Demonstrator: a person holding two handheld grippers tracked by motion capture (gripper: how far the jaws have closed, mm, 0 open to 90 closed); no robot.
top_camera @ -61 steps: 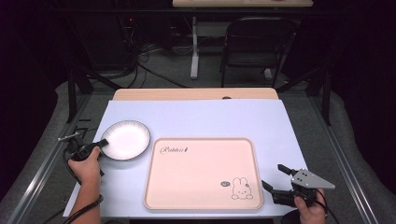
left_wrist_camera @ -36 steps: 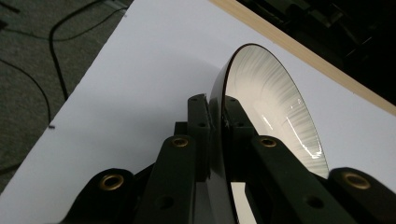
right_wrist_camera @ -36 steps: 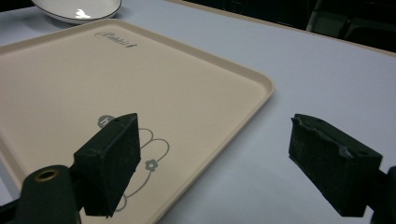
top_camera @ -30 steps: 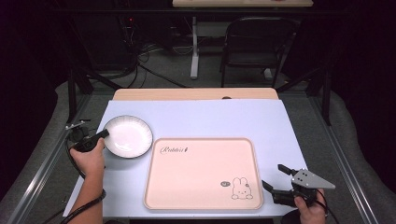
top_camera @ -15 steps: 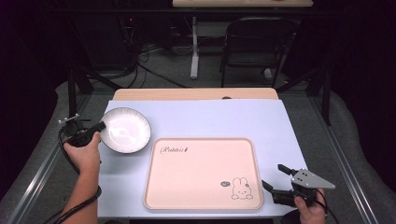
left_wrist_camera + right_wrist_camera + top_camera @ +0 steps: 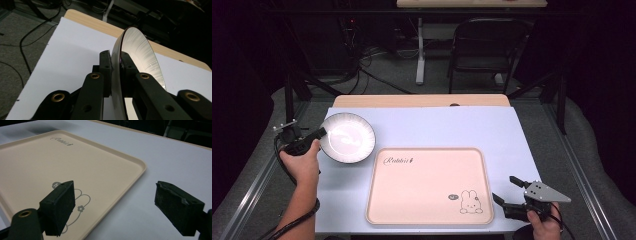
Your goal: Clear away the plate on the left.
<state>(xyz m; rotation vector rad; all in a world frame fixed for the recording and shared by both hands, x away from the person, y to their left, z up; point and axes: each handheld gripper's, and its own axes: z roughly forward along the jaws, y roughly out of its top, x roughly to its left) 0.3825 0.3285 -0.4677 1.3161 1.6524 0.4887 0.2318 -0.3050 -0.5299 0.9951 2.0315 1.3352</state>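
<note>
Plate pinched at the rim, lifted off the table.
Left gripper (image 6: 318,134) clamped on plate (image 6: 348,137); right gripper (image 6: 507,192) spread wide beside tray (image 6: 427,185).

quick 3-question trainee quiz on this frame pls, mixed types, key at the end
1. True or false: the left gripper is clamped on the rim of the white plate.
2. The right gripper is: A) open, holding nothing B) shut on the tray C) gripping the plate.
3. What is printed in the near right corner of the pink tray?

Key: 1 true. 2 A. 3 a rabbit drawing.
</note>
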